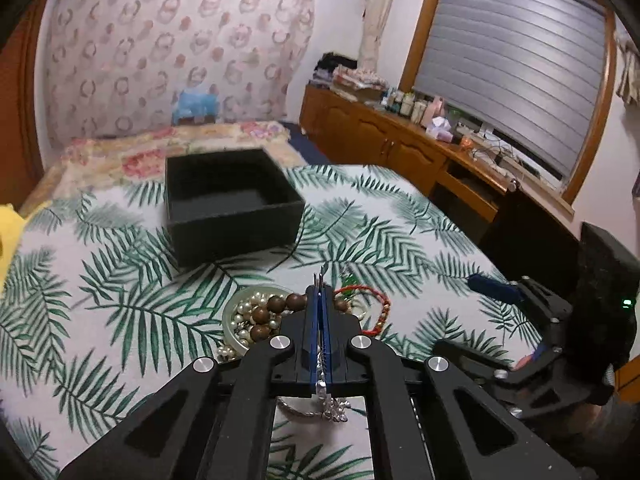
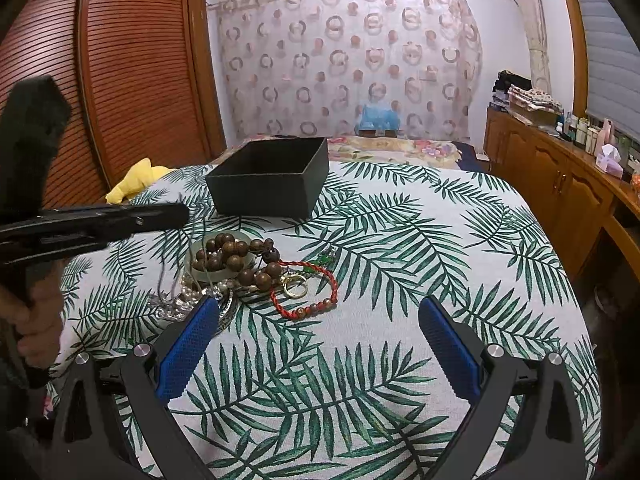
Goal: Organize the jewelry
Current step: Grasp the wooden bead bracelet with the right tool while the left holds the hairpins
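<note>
A heap of jewelry lies on the leaf-print cloth [image 2: 400, 260]: a brown wooden bead bracelet [image 2: 232, 250] [image 1: 276, 306], pearls [image 1: 248, 310] in a pale round dish [image 1: 229, 322], a red cord bracelet [image 2: 304, 294] [image 1: 380, 312] and a gold ring [image 2: 295, 286]. My left gripper [image 1: 319, 280] [image 2: 182, 212] hangs just above the heap, shut on a thin silver chain [image 1: 322, 396] that trails down to a silver pile [image 2: 172, 308]. My right gripper [image 2: 318, 304] stands open, low over the cloth just in front of the heap, nothing between its fingers. An open black box [image 1: 236, 236] [image 2: 264, 196] sits beyond the heap.
A yellow cloth [image 2: 136, 184] lies at the table's far left edge. A bed with a floral cover [image 1: 160, 152] is behind the table. Wooden cabinets [image 2: 560, 192] with bottles on top run along the right wall. A hand [image 2: 36, 320] grips the left gripper's handle.
</note>
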`<action>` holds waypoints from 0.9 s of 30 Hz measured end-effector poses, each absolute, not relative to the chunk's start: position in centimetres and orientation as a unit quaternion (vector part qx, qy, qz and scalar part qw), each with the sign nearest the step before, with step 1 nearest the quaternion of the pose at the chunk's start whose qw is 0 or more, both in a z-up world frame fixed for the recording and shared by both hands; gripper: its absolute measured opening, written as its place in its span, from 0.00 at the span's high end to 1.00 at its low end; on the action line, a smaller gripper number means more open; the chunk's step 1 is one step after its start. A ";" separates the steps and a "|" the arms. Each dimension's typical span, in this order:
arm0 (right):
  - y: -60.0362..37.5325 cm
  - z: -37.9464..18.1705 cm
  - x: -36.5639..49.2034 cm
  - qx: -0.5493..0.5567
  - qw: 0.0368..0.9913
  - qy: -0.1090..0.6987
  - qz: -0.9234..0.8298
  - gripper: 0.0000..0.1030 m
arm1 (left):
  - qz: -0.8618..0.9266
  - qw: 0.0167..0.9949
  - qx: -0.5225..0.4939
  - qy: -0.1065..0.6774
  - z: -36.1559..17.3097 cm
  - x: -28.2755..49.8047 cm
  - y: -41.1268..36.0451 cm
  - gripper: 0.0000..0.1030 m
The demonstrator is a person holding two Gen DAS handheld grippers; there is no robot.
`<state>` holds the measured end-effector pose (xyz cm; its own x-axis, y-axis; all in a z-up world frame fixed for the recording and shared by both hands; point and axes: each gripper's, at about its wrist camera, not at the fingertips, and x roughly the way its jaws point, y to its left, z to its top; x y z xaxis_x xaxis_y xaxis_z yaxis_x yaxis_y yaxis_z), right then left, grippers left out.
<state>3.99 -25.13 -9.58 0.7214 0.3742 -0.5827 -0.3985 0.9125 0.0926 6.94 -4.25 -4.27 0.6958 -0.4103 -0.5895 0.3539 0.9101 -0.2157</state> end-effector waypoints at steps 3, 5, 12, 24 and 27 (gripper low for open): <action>-24.9 -9.6 4.0 -0.024 0.926 0.310 0.212 0.06 | -0.204 0.927 -0.047 0.312 -3.1 6.0 -3.9 0.99; -24.7 -9.7 4.2 -0.026 0.924 0.313 0.217 0.10 | -0.195 0.932 -0.042 0.302 -2.5 5.6 -3.7 0.99; -23.7 -9.8 4.9 -0.037 0.917 0.322 0.234 0.22 | -0.174 0.943 -0.045 0.281 -1.3 4.9 -2.1 0.99; -21.8 -10.6 4.5 -0.055 0.904 0.337 0.257 0.22 | -0.132 0.934 -0.080 0.322 -4.9 5.6 2.2 0.99; -21.4 -10.7 4.7 -0.060 0.902 0.339 0.261 0.22 | -0.123 0.934 -0.089 0.323 -5.1 5.4 3.4 0.99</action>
